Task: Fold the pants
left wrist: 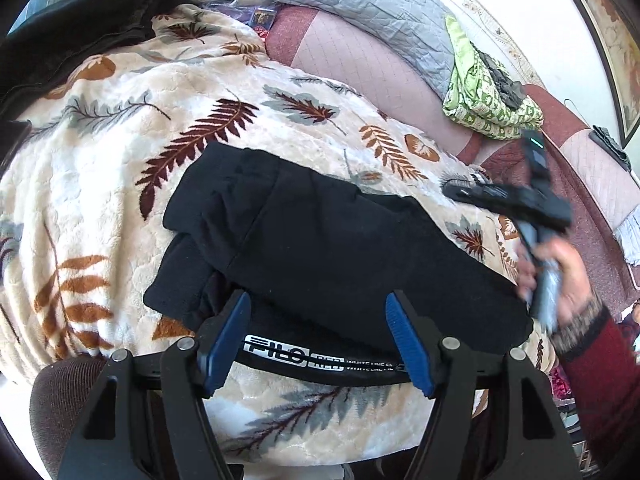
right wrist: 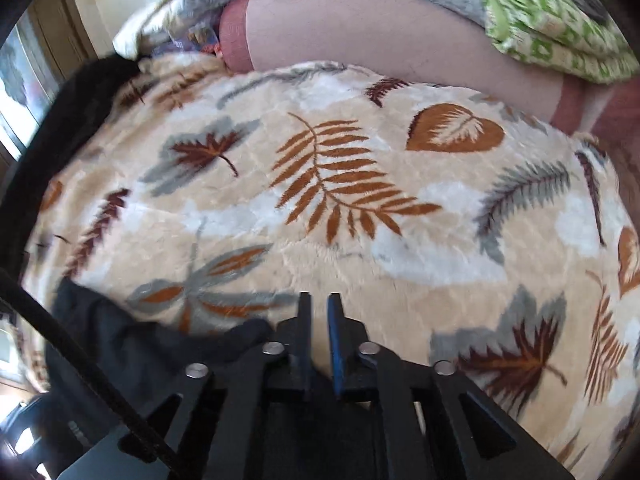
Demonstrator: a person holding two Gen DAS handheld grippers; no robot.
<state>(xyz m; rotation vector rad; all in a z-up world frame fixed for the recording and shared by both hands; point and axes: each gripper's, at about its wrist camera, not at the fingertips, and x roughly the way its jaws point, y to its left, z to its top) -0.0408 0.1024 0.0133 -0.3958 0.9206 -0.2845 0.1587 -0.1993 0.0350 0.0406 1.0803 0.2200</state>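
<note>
The black pants (left wrist: 328, 248) lie folded in a compact stack on a cream blanket with a leaf pattern (left wrist: 120, 152), a waistband with white lettering at the near edge. My left gripper (left wrist: 320, 304) is open and empty, its blue fingers just above the near edge of the pants. My right gripper (right wrist: 319, 300) is nearly shut with a narrow gap and holds nothing, over bare blanket (right wrist: 360, 200). It also shows in the left wrist view (left wrist: 460, 191), blurred, to the right of the pants. A corner of the pants (right wrist: 132, 344) shows at the lower left of the right wrist view.
A black garment (left wrist: 80, 24) lies at the blanket's far left. A grey quilted pillow (left wrist: 360, 4) and a green patterned cloth (left wrist: 480, 96) lie on the pink mattress (left wrist: 352, 60) behind. A brown chair (left wrist: 56, 392) stands at the near left.
</note>
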